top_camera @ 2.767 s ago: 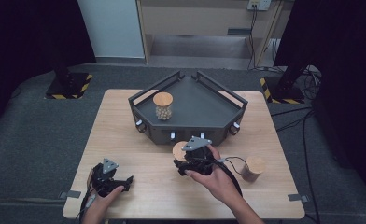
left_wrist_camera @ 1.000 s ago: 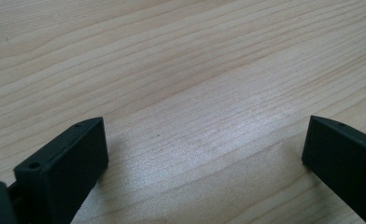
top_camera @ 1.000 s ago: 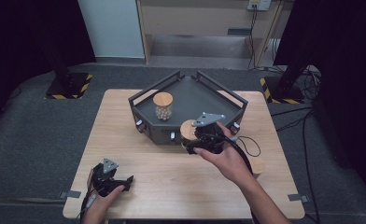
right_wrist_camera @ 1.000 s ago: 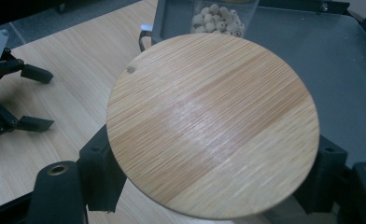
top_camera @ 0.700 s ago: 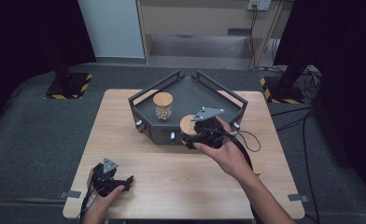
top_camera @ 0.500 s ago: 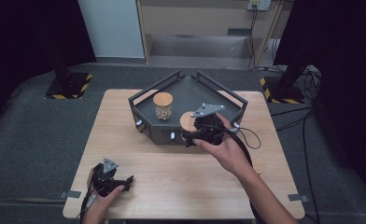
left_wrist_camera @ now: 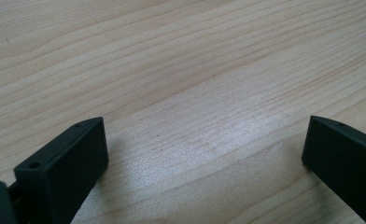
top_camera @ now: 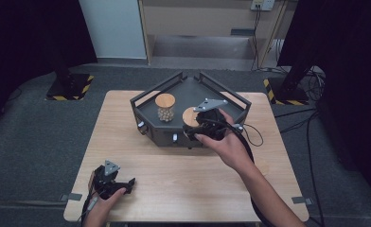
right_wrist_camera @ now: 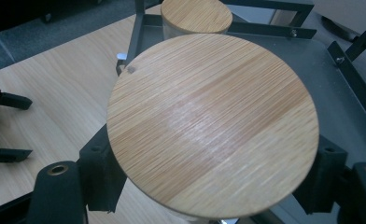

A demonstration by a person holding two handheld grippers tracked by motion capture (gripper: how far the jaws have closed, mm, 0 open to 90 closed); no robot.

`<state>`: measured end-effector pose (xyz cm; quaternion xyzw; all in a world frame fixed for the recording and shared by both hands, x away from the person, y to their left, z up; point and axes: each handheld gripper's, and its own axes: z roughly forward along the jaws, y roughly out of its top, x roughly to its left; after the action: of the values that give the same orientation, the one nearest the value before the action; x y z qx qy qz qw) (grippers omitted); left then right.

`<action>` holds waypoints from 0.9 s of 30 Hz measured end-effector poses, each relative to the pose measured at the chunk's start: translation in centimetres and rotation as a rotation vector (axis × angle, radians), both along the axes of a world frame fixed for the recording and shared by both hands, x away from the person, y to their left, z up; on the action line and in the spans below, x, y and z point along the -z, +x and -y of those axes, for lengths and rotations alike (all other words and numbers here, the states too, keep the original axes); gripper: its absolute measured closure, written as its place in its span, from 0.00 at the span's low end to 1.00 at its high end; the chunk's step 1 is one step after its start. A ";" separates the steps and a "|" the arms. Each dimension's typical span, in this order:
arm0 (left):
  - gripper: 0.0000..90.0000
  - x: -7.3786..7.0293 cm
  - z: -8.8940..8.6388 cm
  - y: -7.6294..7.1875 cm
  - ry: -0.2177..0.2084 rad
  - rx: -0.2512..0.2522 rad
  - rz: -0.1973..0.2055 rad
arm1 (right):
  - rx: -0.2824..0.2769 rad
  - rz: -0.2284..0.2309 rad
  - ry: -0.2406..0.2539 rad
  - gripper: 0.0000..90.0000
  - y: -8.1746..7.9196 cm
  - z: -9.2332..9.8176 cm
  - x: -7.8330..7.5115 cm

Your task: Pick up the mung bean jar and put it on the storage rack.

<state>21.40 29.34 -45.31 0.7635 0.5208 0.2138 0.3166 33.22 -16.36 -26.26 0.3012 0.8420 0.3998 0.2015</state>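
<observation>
Right jaws clamped on round bamboo-lidded jar [right_wrist_camera: 213,126], left jaws wide apart over woodgrain table [left_wrist_camera: 181,60]

Jar [top_camera: 190,118] with round bamboo lid [right_wrist_camera: 214,119], clear glass body mostly hidden under the lid. Upright, lid on, light wood grain with one small dark speck near the rim. In the high view it sits right of frame centre, at the front edge of the dark grey tray [top_camera: 188,92], just right of a second lidded jar [top_camera: 165,107] standing upright inside that tray. Contents not visible.
</observation>
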 end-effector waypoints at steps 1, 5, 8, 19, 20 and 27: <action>0.00 0.0 0.0 0.0 0.000 0.000 0.000 | 0.003 0.001 0.002 0.28 0.1 0.0 -0.1; 0.00 0.0 0.0 0.0 0.000 0.000 0.000 | 0.010 0.004 0.003 0.28 0.5 -0.2 -0.3; 0.00 0.0 0.0 0.0 0.000 0.000 0.000 | 0.013 0.010 -0.003 0.28 0.9 -0.3 -0.4; 0.00 0.0 0.0 0.0 0.000 0.000 0.000 | 0.032 0.010 -0.007 0.28 2.5 -1.2 -0.8; 0.00 0.0 0.0 0.0 0.000 0.000 0.000 | 0.030 0.012 -0.007 0.28 2.6 -1.3 -0.8; 0.00 0.0 0.0 0.0 0.000 0.001 0.000 | 0.036 0.012 -0.004 0.28 3.7 -1.9 -0.9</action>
<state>21.41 29.35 -45.30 0.7637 0.5206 0.2135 0.3165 36.93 -14.43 -25.41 0.3136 0.8360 0.3960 0.2144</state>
